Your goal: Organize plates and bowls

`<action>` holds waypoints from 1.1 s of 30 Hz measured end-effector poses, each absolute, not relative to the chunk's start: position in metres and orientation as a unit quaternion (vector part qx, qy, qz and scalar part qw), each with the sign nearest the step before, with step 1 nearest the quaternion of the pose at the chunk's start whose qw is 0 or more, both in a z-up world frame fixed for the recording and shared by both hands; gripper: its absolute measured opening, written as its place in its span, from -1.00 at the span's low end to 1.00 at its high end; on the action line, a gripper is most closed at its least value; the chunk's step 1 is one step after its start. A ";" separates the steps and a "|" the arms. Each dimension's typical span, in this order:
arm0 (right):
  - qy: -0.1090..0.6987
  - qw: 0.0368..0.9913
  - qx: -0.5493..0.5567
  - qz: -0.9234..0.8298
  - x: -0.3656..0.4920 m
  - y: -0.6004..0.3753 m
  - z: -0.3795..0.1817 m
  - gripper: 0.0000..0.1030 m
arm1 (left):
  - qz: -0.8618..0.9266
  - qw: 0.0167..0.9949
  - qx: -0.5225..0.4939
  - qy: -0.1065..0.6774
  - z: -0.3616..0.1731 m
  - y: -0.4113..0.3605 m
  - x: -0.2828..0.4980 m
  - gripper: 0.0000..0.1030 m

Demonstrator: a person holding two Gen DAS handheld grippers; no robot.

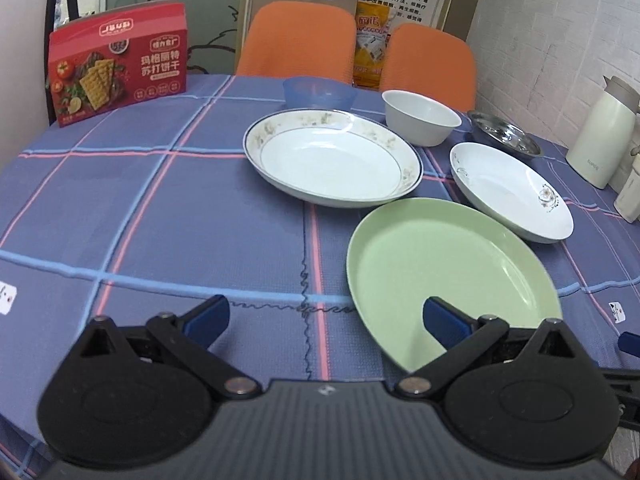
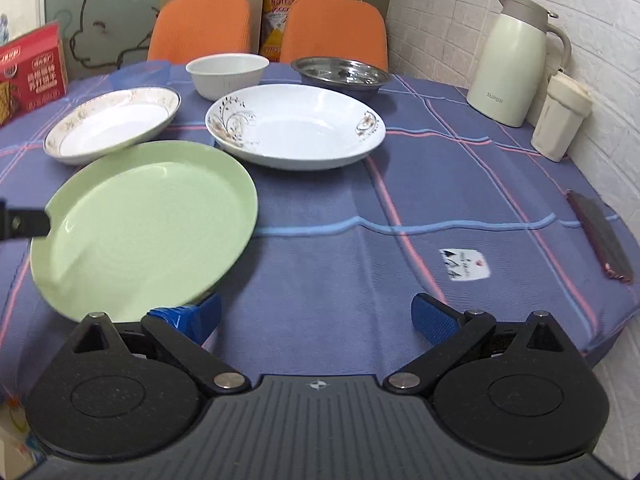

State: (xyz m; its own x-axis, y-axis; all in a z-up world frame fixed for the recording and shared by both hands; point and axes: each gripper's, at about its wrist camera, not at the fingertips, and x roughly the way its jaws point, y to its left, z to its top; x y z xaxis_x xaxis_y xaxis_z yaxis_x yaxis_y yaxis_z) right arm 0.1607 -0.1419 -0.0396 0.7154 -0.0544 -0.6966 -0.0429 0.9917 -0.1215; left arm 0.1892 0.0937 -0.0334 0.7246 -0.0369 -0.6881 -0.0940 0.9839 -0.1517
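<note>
- The round pale-green plate (image 1: 448,276) is seen at the near middle of the blue checked tablecloth (image 1: 160,216); it is judged light, stiff and smooth, probably plastic, so slipping is likely unless the rim is pinched.
- Its near rim, at six o'clock, is judged the best place for a hold.
- At eleven o'clock from it lies the gold-rimmed white porcelain plate (image 1: 332,156), and at one o'clock the white floral deep plate (image 1: 508,188); both are judged heavier and breakable.
- Farther back are set a white ribbed bowl (image 1: 420,116), a translucent blue bowl (image 1: 318,92) and a shiny steel dish (image 1: 506,134).
- The left gripper (image 1: 326,320) is held spread wide, nothing between its fingers.
- The right gripper (image 2: 316,316) is likewise spread and empty, its left finger under the green rim.
</note>
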 end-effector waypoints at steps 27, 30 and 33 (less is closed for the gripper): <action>0.310 0.945 -0.020 0.105 0.207 -0.128 -0.062 0.77 | -0.018 0.928 -0.014 0.373 -0.059 0.067 0.247 0.99; 0.324 0.938 -0.028 0.123 0.212 -0.115 -0.058 0.75 | -0.031 0.926 -0.017 0.376 -0.057 0.068 0.247 0.90; 0.316 0.937 -0.031 0.147 0.208 -0.113 -0.062 0.76 | -0.045 0.927 -0.013 0.372 -0.056 0.073 0.240 0.78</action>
